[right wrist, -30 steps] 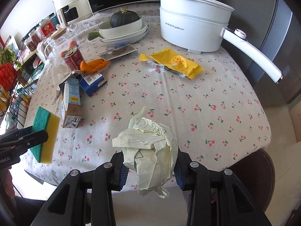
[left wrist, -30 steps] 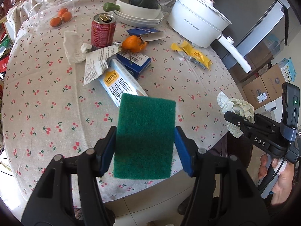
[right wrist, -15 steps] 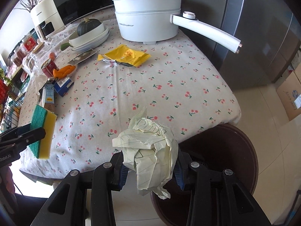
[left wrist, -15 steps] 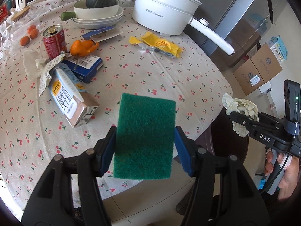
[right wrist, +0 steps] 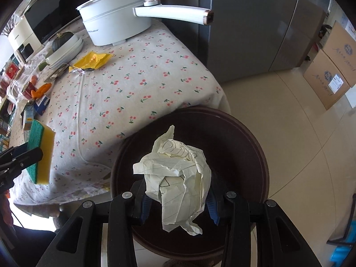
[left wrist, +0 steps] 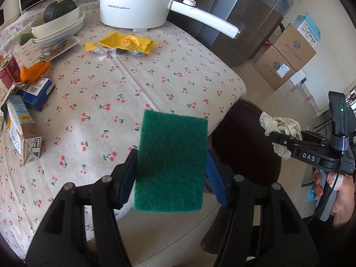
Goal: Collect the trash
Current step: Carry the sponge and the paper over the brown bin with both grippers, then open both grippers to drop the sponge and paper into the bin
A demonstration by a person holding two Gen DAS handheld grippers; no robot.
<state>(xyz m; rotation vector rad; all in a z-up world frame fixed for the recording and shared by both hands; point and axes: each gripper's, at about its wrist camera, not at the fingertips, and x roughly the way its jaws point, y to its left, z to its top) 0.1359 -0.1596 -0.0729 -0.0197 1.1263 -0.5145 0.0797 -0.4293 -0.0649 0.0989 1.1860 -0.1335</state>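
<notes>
My left gripper (left wrist: 171, 175) is shut on a green-and-yellow sponge (left wrist: 171, 162), held over the table's near right corner; the sponge (right wrist: 42, 153) also shows at the left of the right wrist view. My right gripper (right wrist: 176, 197) is shut on a crumpled ball of lined paper (right wrist: 178, 175), hanging directly above the open dark brown bin (right wrist: 255, 146) beside the table. In the left wrist view the same paper ball (left wrist: 279, 129) and right gripper (left wrist: 276, 136) sit at the right, over the bin (left wrist: 242, 146).
The cherry-print tablecloth (left wrist: 138, 71) carries a yellow wrapper (left wrist: 124, 43), a milk carton (left wrist: 21, 129), a blue box (left wrist: 36, 91), orange peel (left wrist: 35, 71), a red can (left wrist: 7, 69), stacked bowls with a squash (left wrist: 57, 25) and a white pot (left wrist: 138, 2). Cardboard boxes (left wrist: 287, 53) stand on the floor.
Both grippers have swept right along the table edge, still holding the sponge and paper. The paper ball now hangs over the bin instead of over the tablecloth.
</notes>
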